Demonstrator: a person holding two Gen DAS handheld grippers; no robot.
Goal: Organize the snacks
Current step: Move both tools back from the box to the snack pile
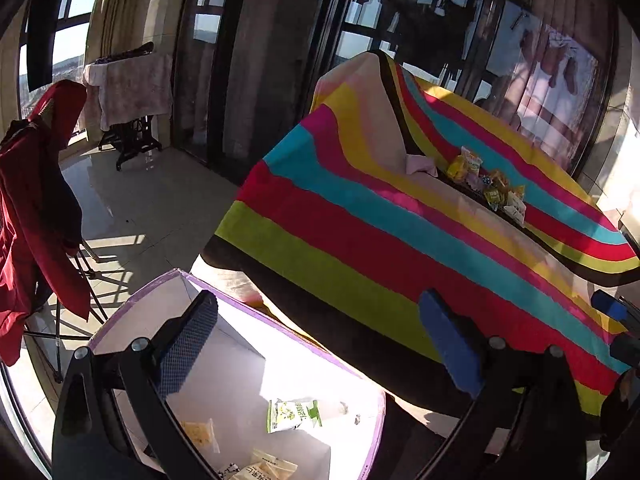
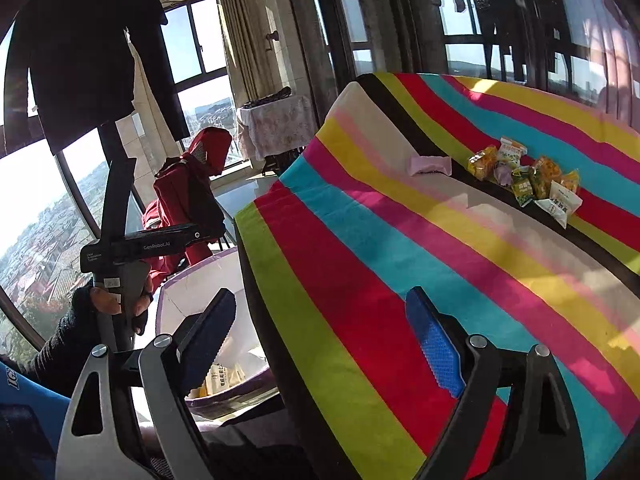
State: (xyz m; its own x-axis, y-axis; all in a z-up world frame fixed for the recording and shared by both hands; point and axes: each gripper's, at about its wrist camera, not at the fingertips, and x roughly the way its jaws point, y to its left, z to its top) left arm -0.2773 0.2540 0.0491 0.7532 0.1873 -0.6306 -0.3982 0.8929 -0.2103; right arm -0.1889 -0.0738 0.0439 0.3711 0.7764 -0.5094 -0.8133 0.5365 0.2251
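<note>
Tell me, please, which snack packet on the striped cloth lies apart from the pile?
The pale pink packet: it lies alone on the beige stripe, left of the heaped yellow, green and white packets on the striped cloth.

Sunlit tiled floor (image 1: 132, 204), tall windows (image 2: 200, 44), red jacket (image 1: 36, 200) hanging.

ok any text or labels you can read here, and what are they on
"GenRobot.AI": on the left gripper body, seen in the right wrist view.
Small label below it: too small to read.
Print on the packets in the box: too blurred to read.
Print on the snack pile: too small to read.
</note>
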